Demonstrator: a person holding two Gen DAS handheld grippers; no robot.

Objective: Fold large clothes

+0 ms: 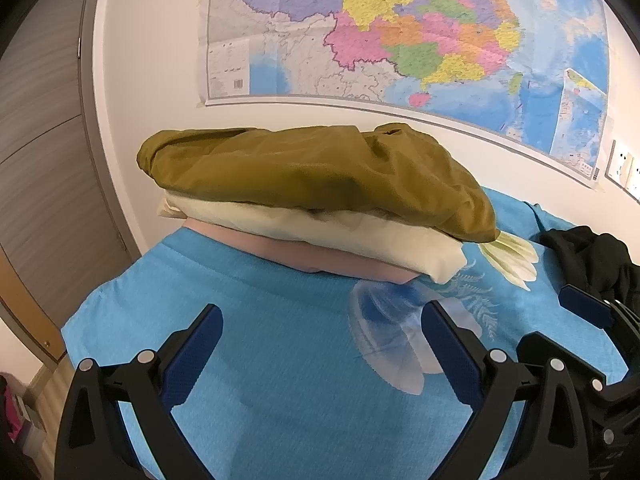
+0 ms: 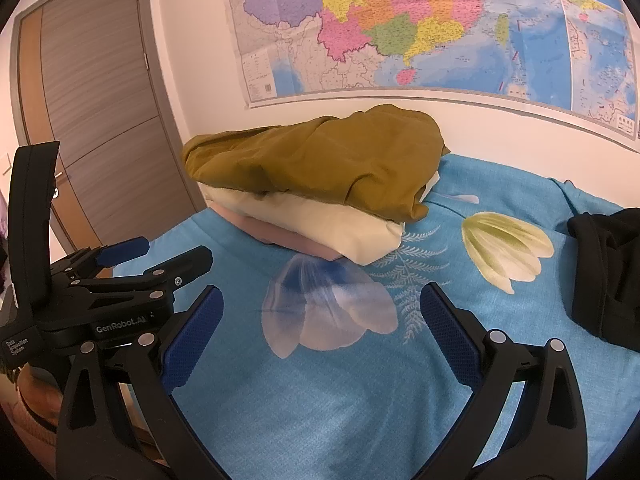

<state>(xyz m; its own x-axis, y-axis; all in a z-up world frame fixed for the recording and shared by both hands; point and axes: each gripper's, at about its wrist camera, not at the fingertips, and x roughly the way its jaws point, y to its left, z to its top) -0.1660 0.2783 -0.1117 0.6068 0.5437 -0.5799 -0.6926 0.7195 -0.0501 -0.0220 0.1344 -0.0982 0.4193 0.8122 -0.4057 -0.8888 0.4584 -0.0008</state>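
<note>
Folding work appears to stand between garments: three folded pieces are stacked, and one black garment lies unfolded.

Left wrist view: the left gripper (image 1: 322, 322) hangs with its jaws spread wide and nothing between them, over bare blue bedspread (image 1: 280, 392). Straight ahead of it sits the stack: an olive-brown folded garment (image 1: 316, 176) on top, a cream folded garment (image 1: 360, 236) under it, a pink folded garment (image 1: 344, 262) at the bottom. The stack's long axis runs across the gripper's line of sight, left to right. Far to the right of this gripper, past the right gripper (image 1: 592, 312), lies the crumpled black garment (image 1: 592, 256). So the left gripper is the farther one from it. The bed's left edge drops away close on this gripper's left.

Right wrist view: the right gripper (image 2: 320, 308) is likewise wide open and empty above the bedspread (image 2: 360, 392), near a printed pale flower (image 2: 328, 312). The black garment (image 2: 604, 276) lies to its right and slightly ahead, bunched, running roughly front to back and cut off by the frame edge. The left gripper (image 2: 120, 258) sits just beside it on the left. Between the stack (image 2: 320, 172) ahead and the black garment is open bedspread, probably room enough to spread the garment flat.
</note>
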